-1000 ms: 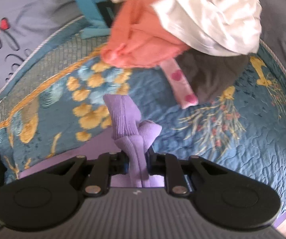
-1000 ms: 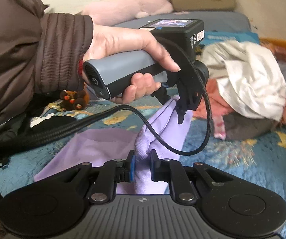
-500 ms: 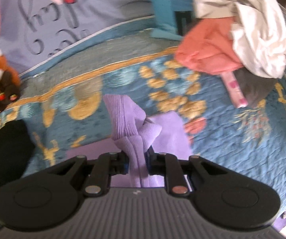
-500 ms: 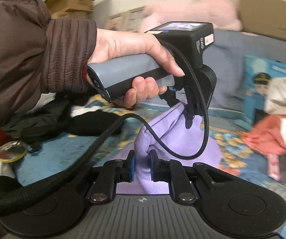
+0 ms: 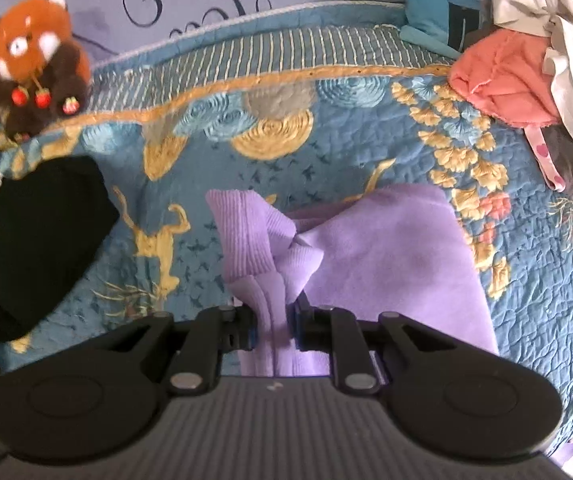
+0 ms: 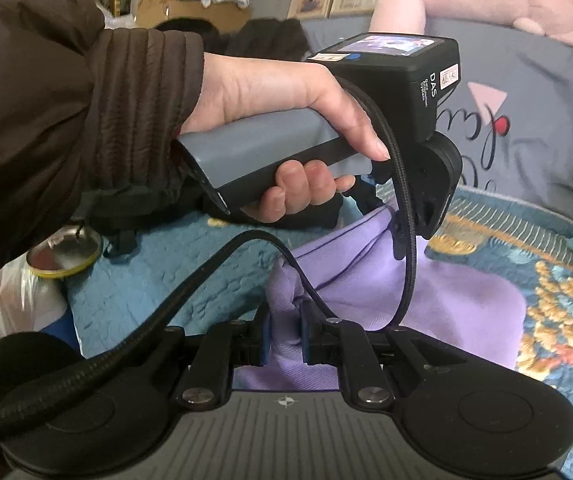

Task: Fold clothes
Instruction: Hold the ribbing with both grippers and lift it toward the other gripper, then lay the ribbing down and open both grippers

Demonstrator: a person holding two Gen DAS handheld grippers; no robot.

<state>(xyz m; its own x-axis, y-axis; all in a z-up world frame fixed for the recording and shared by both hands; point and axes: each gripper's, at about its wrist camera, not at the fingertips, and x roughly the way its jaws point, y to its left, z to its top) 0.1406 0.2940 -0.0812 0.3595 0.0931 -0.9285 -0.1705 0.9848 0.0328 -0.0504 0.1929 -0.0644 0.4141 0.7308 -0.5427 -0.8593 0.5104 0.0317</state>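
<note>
In the left wrist view, a red panda plush toy (image 5: 32, 60) is seen at ten o'clock on the edge of the blue quilt (image 5: 270, 160), with a black garment (image 5: 34, 236) lying below it at nine o'clock. At centre, a ribbed cuff of the purple sweater (image 5: 390, 264) is pinched between the closed jaws of the left gripper (image 5: 273, 328), and the rest of the sweater is spread on the quilt toward three o'clock. A pile of coral and white clothes (image 5: 526, 56) is heaped at one o'clock

In the right wrist view, a round tin lid (image 6: 64, 254) is seen at nine o'clock. The left hand (image 6: 282, 128) is wrapped around the grey handle at twelve o'clock. At six o'clock a bunched fold of the same sweater is clamped by the right gripper (image 6: 284, 340)
</note>
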